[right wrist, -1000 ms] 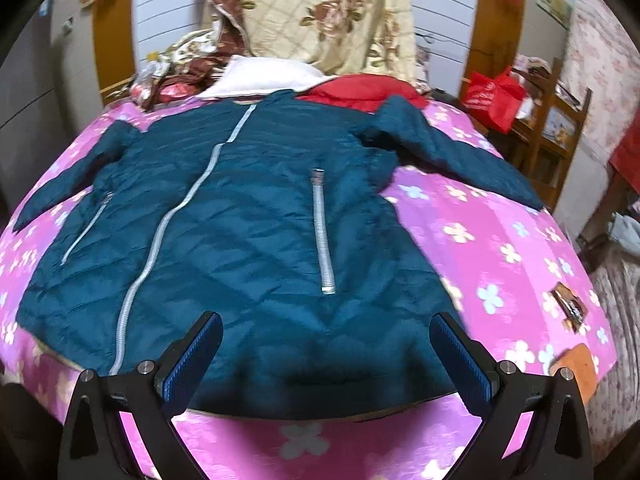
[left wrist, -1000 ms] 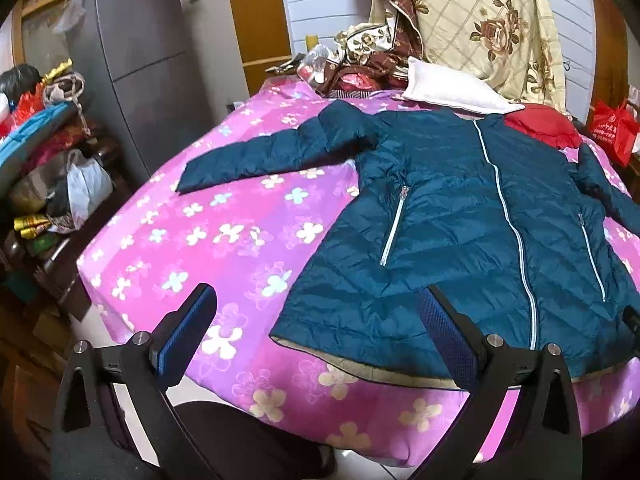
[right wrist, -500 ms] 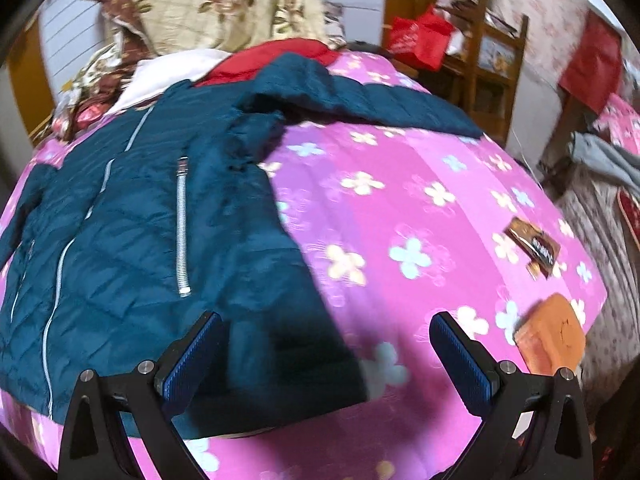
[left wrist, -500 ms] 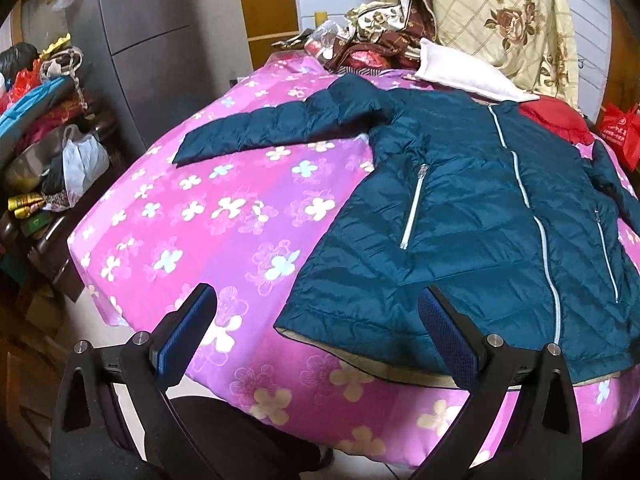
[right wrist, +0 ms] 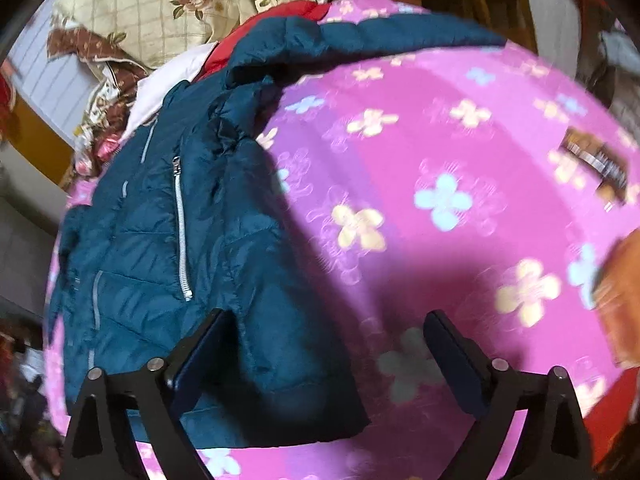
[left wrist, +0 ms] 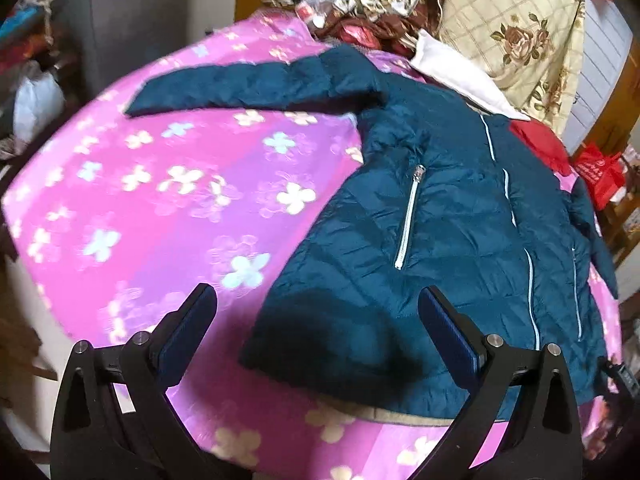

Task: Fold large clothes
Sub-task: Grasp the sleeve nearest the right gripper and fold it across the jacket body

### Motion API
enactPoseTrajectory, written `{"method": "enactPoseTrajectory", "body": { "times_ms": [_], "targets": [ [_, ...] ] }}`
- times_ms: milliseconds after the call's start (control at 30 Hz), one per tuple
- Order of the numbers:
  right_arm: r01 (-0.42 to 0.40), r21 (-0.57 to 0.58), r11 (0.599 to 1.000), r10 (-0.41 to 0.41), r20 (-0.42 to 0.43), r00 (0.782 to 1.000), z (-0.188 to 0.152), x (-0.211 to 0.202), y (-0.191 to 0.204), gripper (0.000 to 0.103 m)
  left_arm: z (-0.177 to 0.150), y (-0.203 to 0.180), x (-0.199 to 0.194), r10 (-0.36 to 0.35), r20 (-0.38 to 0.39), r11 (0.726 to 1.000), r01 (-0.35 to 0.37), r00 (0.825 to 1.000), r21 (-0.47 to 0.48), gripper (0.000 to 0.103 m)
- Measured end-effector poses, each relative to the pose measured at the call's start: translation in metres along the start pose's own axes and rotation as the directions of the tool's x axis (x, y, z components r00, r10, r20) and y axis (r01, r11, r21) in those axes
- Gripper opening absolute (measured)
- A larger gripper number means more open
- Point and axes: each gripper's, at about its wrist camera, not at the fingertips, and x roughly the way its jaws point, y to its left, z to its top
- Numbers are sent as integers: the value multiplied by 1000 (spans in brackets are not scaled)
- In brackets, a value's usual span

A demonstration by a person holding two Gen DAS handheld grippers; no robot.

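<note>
A dark teal quilted puffer jacket (left wrist: pixel 452 240) is lying spread on the pink flower-printed bedsheet (left wrist: pixel 160 200), the left gripper (left wrist: pixel 318 320) hovering wide-jawed over its hem corner.

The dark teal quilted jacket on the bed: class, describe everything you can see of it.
The dark teal quilted jacket looks like shiny, puffy padded fabric. It lies flat, front up, on the pink flowered bedsheet, sleeves spread sideways. It has a pale centre zip, silver pocket zips and tan lining at the hem. Its collar end meets a white pillow. Neither open gripper touches it.
</note>
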Motion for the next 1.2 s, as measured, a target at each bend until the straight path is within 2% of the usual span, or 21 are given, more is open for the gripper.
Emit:
{"method": "enactPoseTrajectory", "body": {
  "times_ms": [100, 167, 200, 233, 267, 367, 400, 467, 633, 800, 967, 1100, 1133, 1200],
  "targets": [
    [-18, -5, 1000, 18, -8, 1000, -2, 4, 4, 83, 3, -2, 16, -17, -37, 1000, 18, 999, 17, 101],
    [-50, -32, 998, 50, -21, 999, -2, 6, 12, 56, 4, -5, 25, -36, -60, 999, 38, 998, 29, 99],
    [-65, -39, 997, 63, -33, 997, -2, 8, 15, 54, 4, -7, 32, -35, -88, 999, 38, 996, 34, 84],
    [-53, -54, 997, 51, -38, 998, -3, 9, 20, 52, 3, -8, 38, -37, -119, 998, 42, 992, 39, 73],
    [-40, -75, 996, 38, -34, 999, -4, 9, 24, 43, 1, -10, 48, -27, -179, 998, 36, 984, 47, 57],
    [-41, -112, 993, 36, -45, 998, -8, 6, 31, 23, -4, -14, 52, 23, -181, 998, -12, 983, 61, 42],
    [-36, -122, 992, 31, -44, 999, -9, 4, 32, 21, -6, -16, 50, 31, -180, 998, -19, 983, 64, 37],
    [-25, -143, 989, 19, -43, 999, -12, -1, 33, 17, -12, -17, 45, 36, -181, 998, -26, 983, 58, 32],
    [5, -196, 981, -19, -67, 998, -31, -13, 30, 14, -34, -24, 30, 56, -174, 996, -43, 983, 77, 29],
    [19, -189, 982, -37, -92, 995, -45, -25, 12, 13, -54, -29, 12, 78, -148, 990, -59, 986, 129, 29],
    [35, -203, 979, -58, -110, 992, -56, -37, 5, 12, -60, -24, -1, 66, -149, 990, -46, 987, 130, 29],
    [25, -226, 974, -38, -54, 998, -56, -61, 7, 13, -61, -4, -24, 17, -150, 996, -4, 988, 87, 29],
    [13, -240, 971, -22, -32, 999, -52, -69, 10, 17, -59, 2, -29, 9, -138, 997, 1, 990, 71, 29],
    [37, -243, 969, -33, 21, 999, -42, -74, 16, 49, -51, 15, -40, -1, -88, 999, 4, 996, 43, 30]
  ]
}}
